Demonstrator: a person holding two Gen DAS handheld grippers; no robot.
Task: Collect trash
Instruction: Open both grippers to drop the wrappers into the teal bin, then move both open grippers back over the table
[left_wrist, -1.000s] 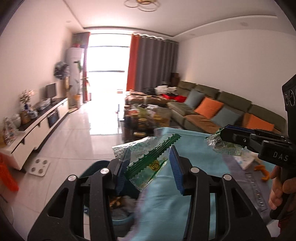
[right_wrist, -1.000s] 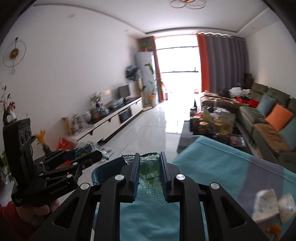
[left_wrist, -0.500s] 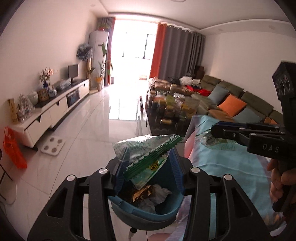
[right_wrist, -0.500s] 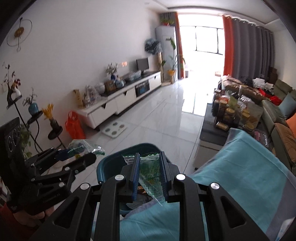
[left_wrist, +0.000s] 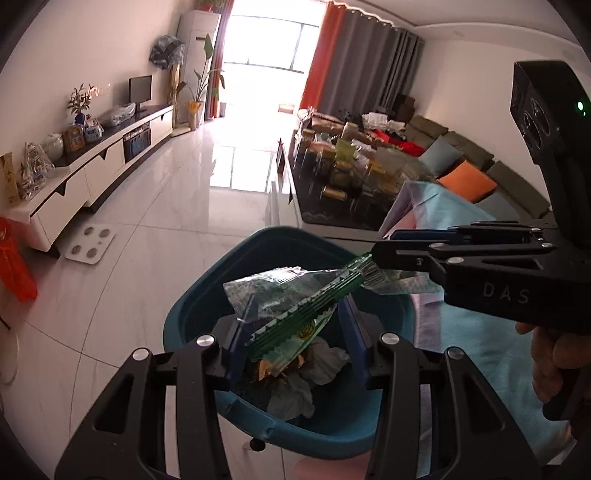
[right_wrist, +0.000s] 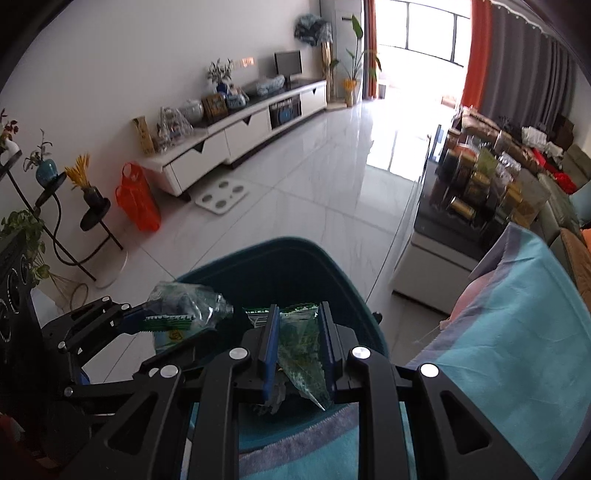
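Note:
A teal trash bin (left_wrist: 192, 306) stands on the floor beside the table, with crumpled paper and scraps inside. My left gripper (left_wrist: 295, 332) hovers over its mouth, shut on a green and clear snack wrapper (left_wrist: 291, 317) that lies slantwise between the blue pads. In the left wrist view my right gripper (left_wrist: 384, 253) reaches in from the right, over the bin's rim, pinching another clear green wrapper (left_wrist: 391, 282). In the right wrist view, the right gripper (right_wrist: 297, 332) is shut on that wrapper (right_wrist: 301, 343) above the bin (right_wrist: 280, 254). The left gripper (right_wrist: 147, 317) and its wrapper (right_wrist: 184, 306) sit to its left.
A table with a teal cloth (left_wrist: 480, 350) borders the bin on the right. Beyond it is a dark coffee table (left_wrist: 332, 214) crowded with jars. A white scale (left_wrist: 90, 245), an orange bag (left_wrist: 14, 269) and a white TV cabinet (left_wrist: 92, 166) lie left on the tiled floor.
Both grippers have swung left off the teal table and come down, each still holding its wrapper. They now hang over the open bin, pointing more steeply downward.

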